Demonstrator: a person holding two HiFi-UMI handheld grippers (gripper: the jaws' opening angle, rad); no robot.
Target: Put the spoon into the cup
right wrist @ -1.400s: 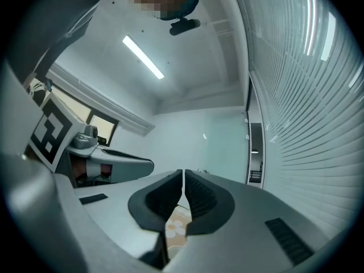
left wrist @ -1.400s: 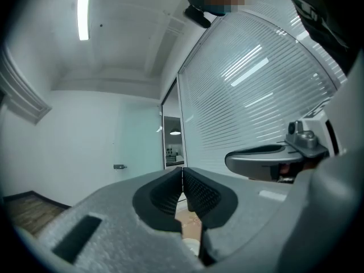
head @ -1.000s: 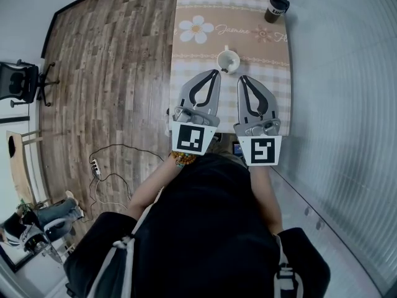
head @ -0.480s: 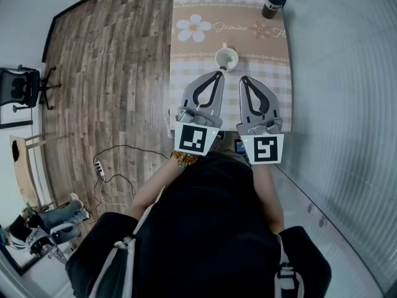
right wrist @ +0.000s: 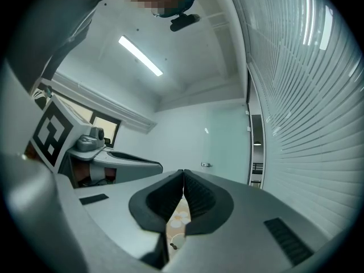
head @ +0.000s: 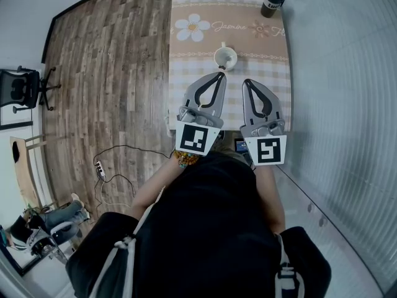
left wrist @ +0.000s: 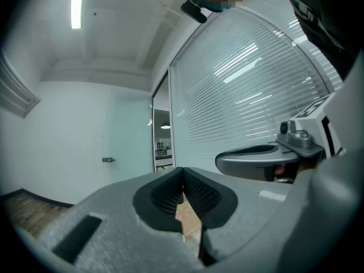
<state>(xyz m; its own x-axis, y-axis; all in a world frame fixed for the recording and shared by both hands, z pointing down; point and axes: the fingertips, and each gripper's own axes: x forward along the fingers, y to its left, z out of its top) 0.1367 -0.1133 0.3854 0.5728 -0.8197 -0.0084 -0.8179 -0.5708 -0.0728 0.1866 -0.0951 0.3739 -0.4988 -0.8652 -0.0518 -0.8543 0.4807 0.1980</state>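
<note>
Both left tongs [head: 217, 74] and right tongs [head: 247, 81] are pinched closed, empty. The cup [head: 226, 58] stands just beyond the left tips; the stick [head: 223, 45] at its far rim may be the spoon, leaving nothing to do.

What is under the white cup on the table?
The cup stands on a patterned tablecloth, about where its beige flowered band meets the checked part. The tabletop beneath is covered by the cloth and cannot be seen.
</note>
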